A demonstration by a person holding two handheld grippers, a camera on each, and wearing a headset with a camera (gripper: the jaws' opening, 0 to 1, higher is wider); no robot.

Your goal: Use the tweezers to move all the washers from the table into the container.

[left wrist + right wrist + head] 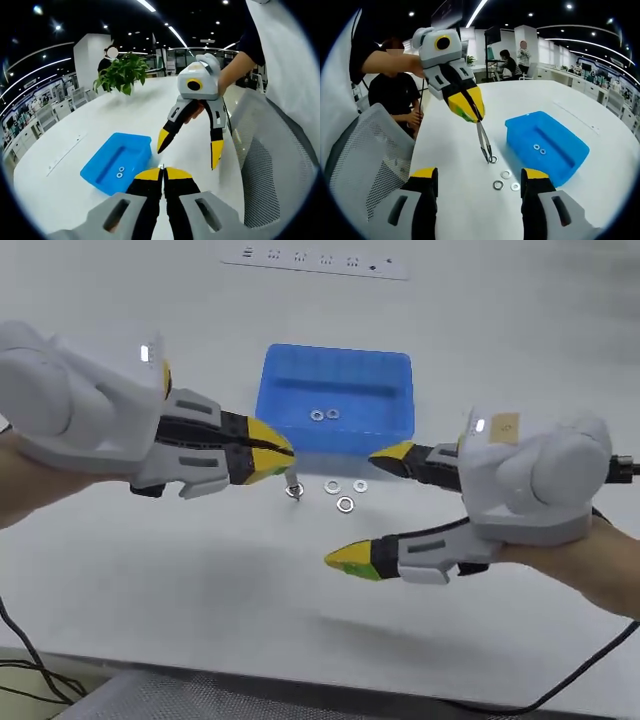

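White tabletop (200, 570) runs through an open-plan office with a dark ceiling, strip lights and spot lamps. Nearest the person, a grey mesh chair back (365, 150) stands at the table's near edge.

Over the table are the two grippers. The left gripper (272, 453) has its jaws clamped together on one pair of tweezers (292, 483), which point down at the surface. The right gripper (364, 507) has its jaws spread wide with nothing between them, just beside the washers.

Four washers (506, 174) lie loose on the table in a small cluster. The tweezer tips touch the leftmost one in the head view; whether it is pinched cannot be told.

Just beyond them sits one blue container (335, 355), rectangular and open-topped, with two more washers side by side on its floor. Farther off, one white power strip (315, 260) lies flat on the table. A potted plant (122, 72) and several seated people (395, 95) are in the background.
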